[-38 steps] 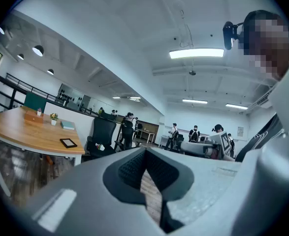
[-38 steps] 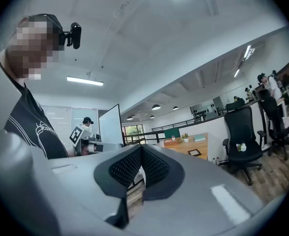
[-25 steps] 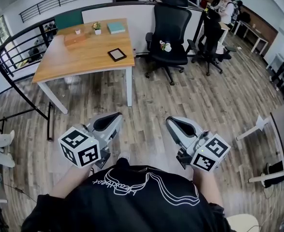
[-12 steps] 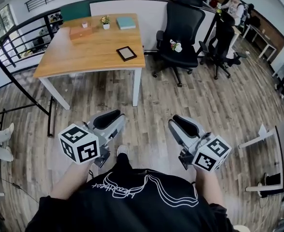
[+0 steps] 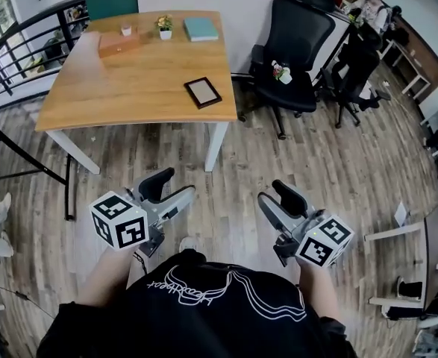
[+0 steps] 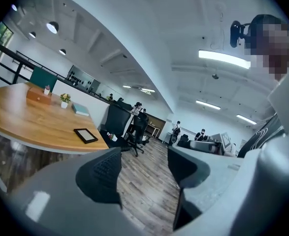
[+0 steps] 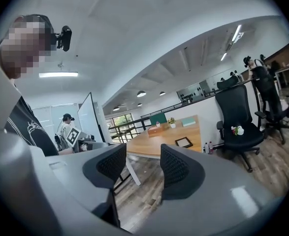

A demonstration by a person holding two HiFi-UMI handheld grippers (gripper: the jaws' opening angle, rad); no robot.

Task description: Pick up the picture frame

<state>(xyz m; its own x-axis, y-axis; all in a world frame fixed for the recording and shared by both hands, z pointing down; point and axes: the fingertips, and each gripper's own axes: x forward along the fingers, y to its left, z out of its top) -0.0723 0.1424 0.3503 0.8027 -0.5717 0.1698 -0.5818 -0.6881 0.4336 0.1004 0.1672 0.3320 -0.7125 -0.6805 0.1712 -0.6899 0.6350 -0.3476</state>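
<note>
Picture frame (image 5: 203, 92): lies flat on the wooden table, close to the front right corner. It has a dark border and a pale middle, and nothing touches it.
Table (image 5: 121, 88): a broad wooden top on white legs, out ahead of the person across a stretch of plank floor.
Far edge of the table: a brown box (image 5: 119, 43), a little potted plant (image 5: 163, 27) and a teal book (image 5: 201, 28) sit in a row, all well apart from the frame.
Office chair (image 5: 293, 51): black, parked just beside the table's right end, near the frame's corner.
Left gripper (image 5: 170, 186): held low in front of the person, over bare floor. The jaws stand wide apart with only floorboards showing between them, so it carries nothing.
Right gripper (image 5: 274, 197): the mirror of the left, low over the floor with its jaws spread and the gap empty. It points toward the table, and its own view shows the frame off in the distance.
Step in hand: the approach, as I read it. Both grippers are well short of the table and the frame is untouched.
Next move: calls for closing in on the front right corner, then lowering one gripper to the frame. The right one looks the handier, since the frame sits toward that side.
Grip needed: the frame lies flush on the wood, so the jaws probably have to straddle it across its border and come in low.
Risk: a thin, flat frame may skate on the smooth top if only one jaw nudges it.
</note>
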